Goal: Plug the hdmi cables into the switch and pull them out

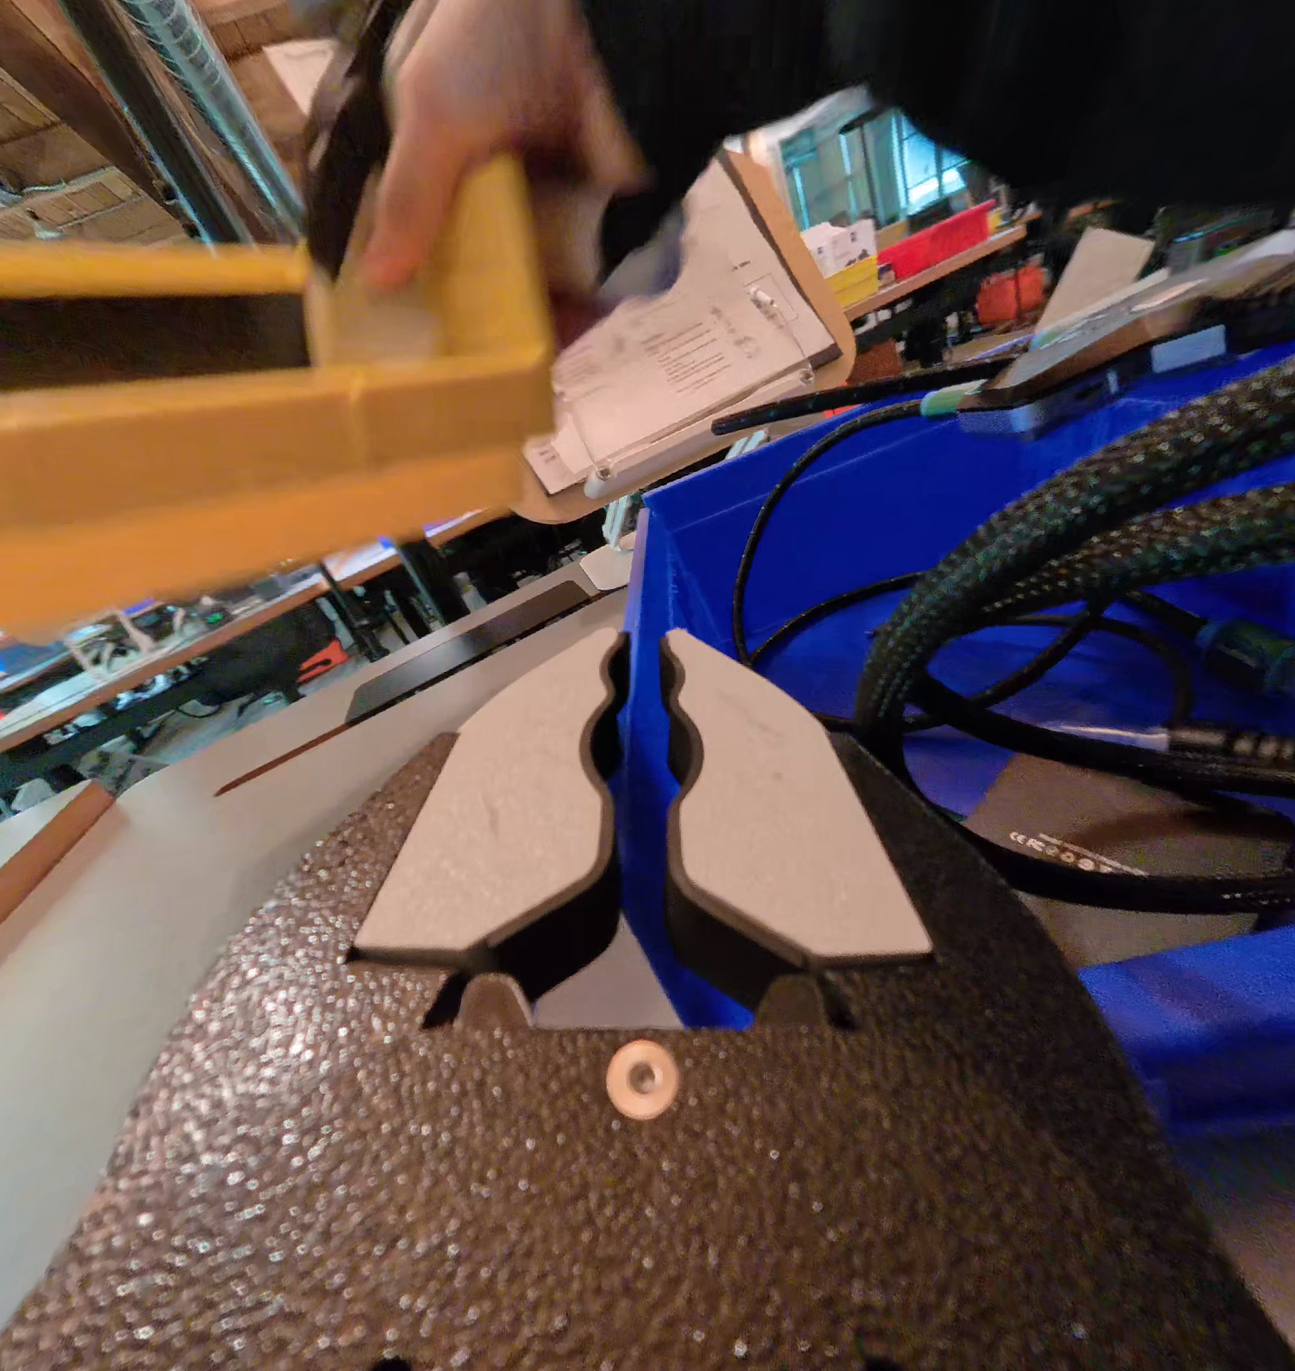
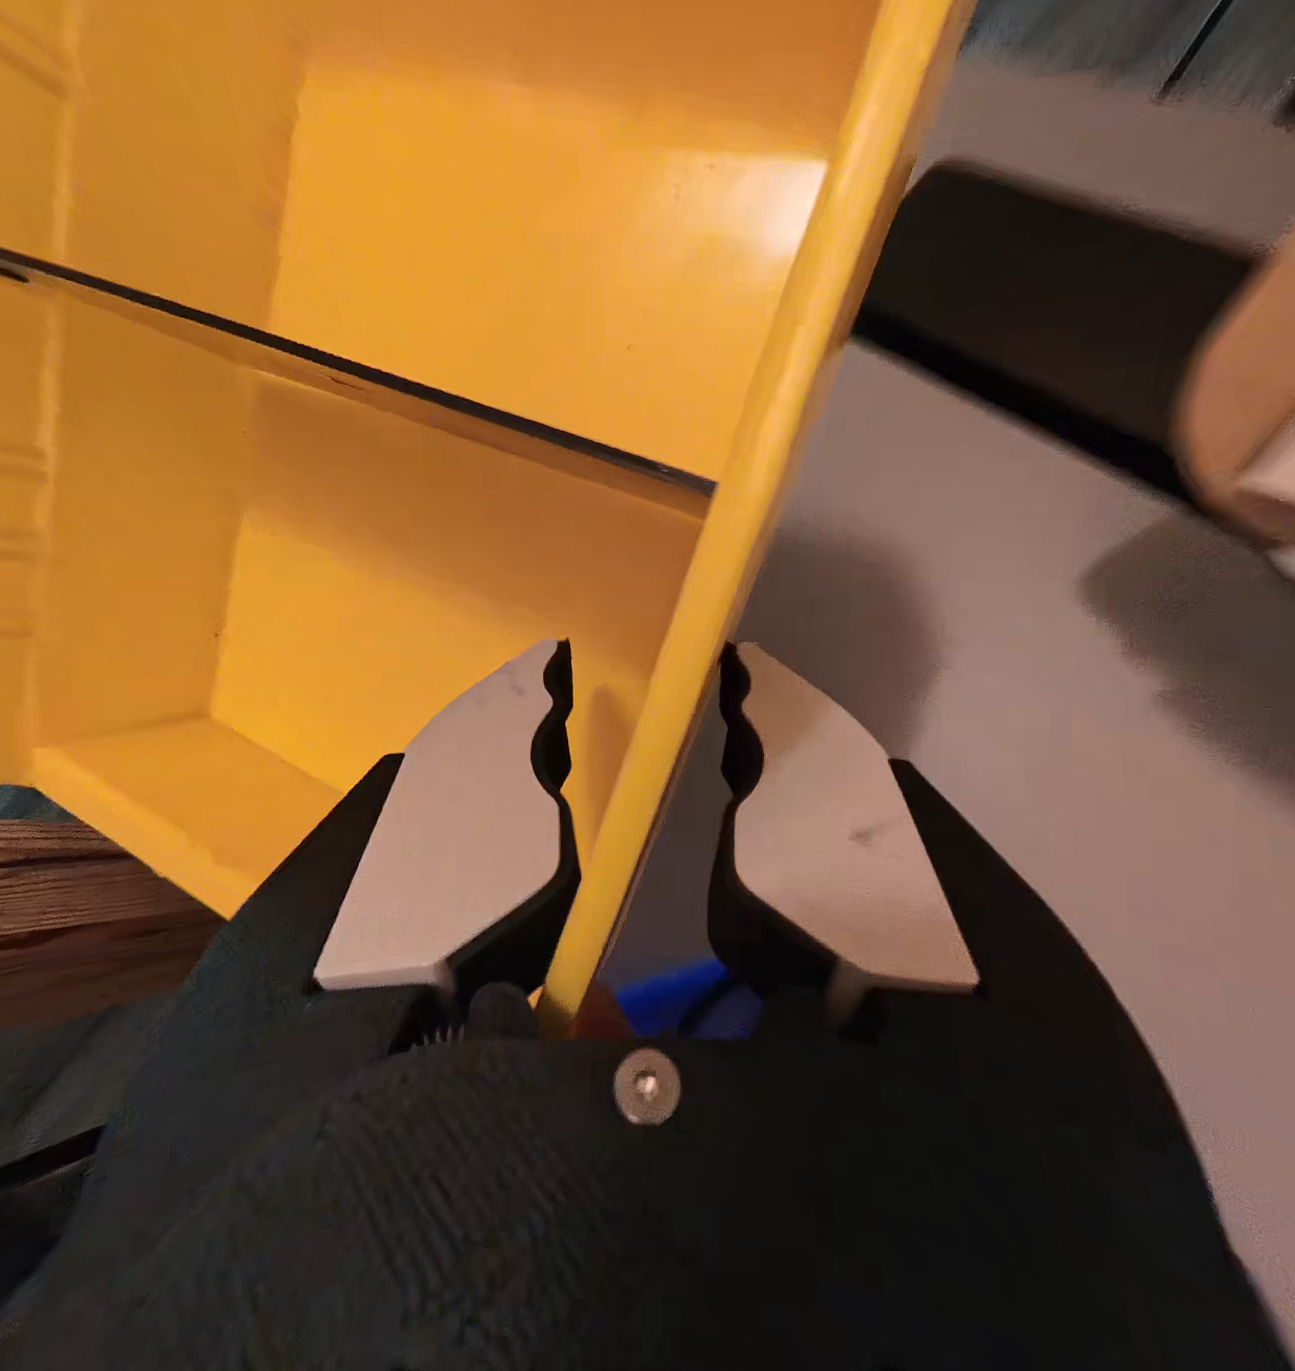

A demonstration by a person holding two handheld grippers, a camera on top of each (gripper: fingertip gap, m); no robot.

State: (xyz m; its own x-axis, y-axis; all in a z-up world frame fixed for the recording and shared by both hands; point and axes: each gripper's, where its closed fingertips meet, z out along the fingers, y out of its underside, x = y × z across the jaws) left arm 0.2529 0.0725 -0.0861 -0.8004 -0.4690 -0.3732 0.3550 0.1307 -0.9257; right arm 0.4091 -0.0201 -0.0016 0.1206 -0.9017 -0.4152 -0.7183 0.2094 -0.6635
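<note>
The table point(image 1: 73, 927) is grey and carries a blue bin point(image 1: 889, 504) at the right of the left wrist view. A yellow bin point(image 2: 481, 260) is off the table and tilted, blurred in both views; a bare hand point(image 1: 474, 126) grips its rim in the left wrist view. Its interior, split by a dark divider point(image 2: 348, 371), shows no contents in the part visible. The right gripper point(image 2: 644, 749) straddles the yellow bin's side wall with the jaws parted; one finger sits close against the wall, the other stands off it, so whether the wall is clamped cannot be told, and the jaws read as open. The left gripper point(image 1: 641, 712) points at the near corner of the blue bin, jaws almost together with a narrow gap, holding nothing; the blue wall shows through that gap. The cables point(image 1: 1075, 564) lie coiled inside the blue bin: thick braided black ones and thinner black leads, with a plug point(image 1: 1256, 656) at the far right. A flat dark device point(image 1: 1075, 386) rests across the bin's far rim; it may be the switch, not confirmed. Judgement: the task proper is not begun. No cable is held, none is seen plugged in; selecting, inserting and pulling all remain.
</note>
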